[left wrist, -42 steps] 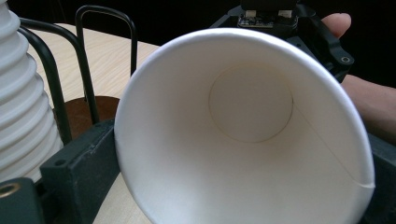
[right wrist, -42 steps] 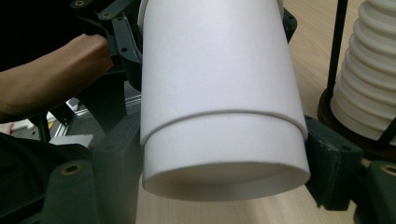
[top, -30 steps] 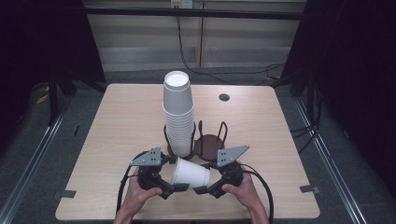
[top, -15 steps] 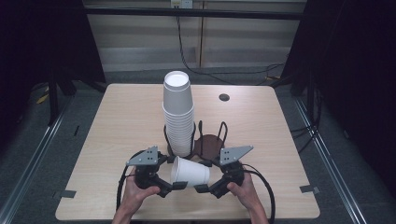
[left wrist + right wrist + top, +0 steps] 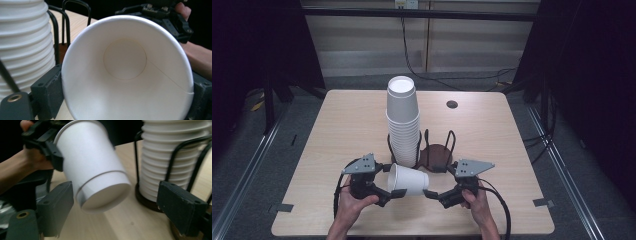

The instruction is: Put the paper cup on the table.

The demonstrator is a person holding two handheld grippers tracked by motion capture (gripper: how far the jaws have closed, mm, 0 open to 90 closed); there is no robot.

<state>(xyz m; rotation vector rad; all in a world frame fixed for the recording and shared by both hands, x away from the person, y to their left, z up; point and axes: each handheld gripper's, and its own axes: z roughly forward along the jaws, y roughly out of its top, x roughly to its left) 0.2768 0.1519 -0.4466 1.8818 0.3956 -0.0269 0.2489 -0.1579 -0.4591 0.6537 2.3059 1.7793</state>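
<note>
A white paper cup (image 5: 408,180) lies on its side above the table's front, between my two grippers. My left gripper (image 5: 393,180) is shut on the cup's wide rim end (image 5: 125,75); its jaws have just been closing on it. My right gripper (image 5: 434,181) is open, and its jaws have just been opening. In the right gripper view the cup's base (image 5: 100,195) hangs between those jaws, close to the left one, with a wide gap to the other. A tall stack of white cups (image 5: 402,120) stands in a black wire holder (image 5: 451,142) just behind.
The holder's right bay shows a bare brown base (image 5: 434,152). A small round hole (image 5: 452,104) sits in the wooden table (image 5: 337,130) toward the back right. Cables trail from both grippers over the front edge. Metal rails run along the floor on both sides.
The left jaws have closed on the cup's rim end, and the right jaws have spread away from its base. Both hands have stayed nearly in place.
</note>
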